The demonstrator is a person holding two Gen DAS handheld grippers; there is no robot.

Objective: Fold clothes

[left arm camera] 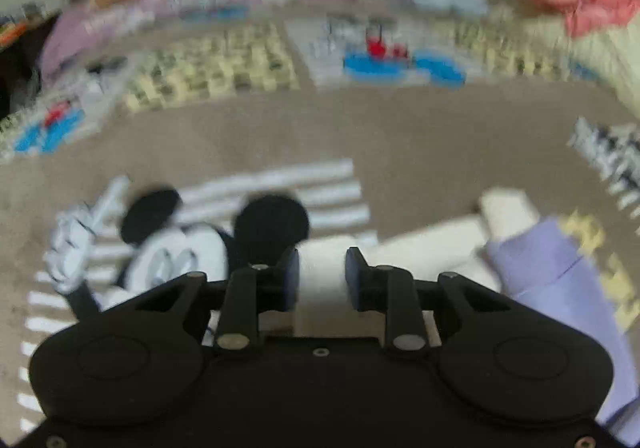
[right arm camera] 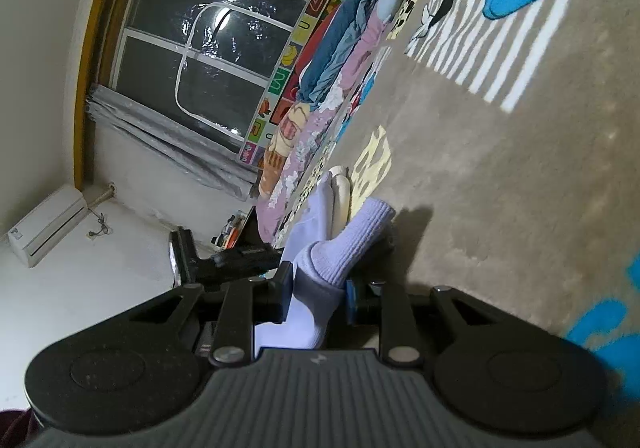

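Left wrist view was blurred by motion, yet the left gripper (left arm camera: 322, 274) could be seen closed narrowly on a cream sock (left arm camera: 400, 248), whose pale cloth filled the gap between the jaws; the rest of the cream sock was stretched toward the right, where it met a lilac sock (left arm camera: 560, 280); beneath both lay a brown blanket (left arm camera: 400, 127) printed with a cartoon mouse (left arm camera: 180, 248) and white stripes. From the right wrist view, the right gripper (right arm camera: 318, 294) was seen clamped on the lilac sock (right arm camera: 340, 244) just below its ribbed cuff, which was bulged out past the fingertips; the camera was tilted steeply, so that a window (right arm camera: 208, 59) and a wall-mounted air conditioner (right arm camera: 48, 226) were shown at the left; the cream sock (right arm camera: 342, 187) could be made out beyond the lilac one, touching it. A heap of other clothes (right arm camera: 344, 43) was piled along the far edge of the blanket. The step in hand was judged to be a handling of the two socks together, each held at one end and apparently lifted; whether they were being paired up or drawn apart could not be settled. For any next move, both grips would need to be kept firm and the socks kept aligned.
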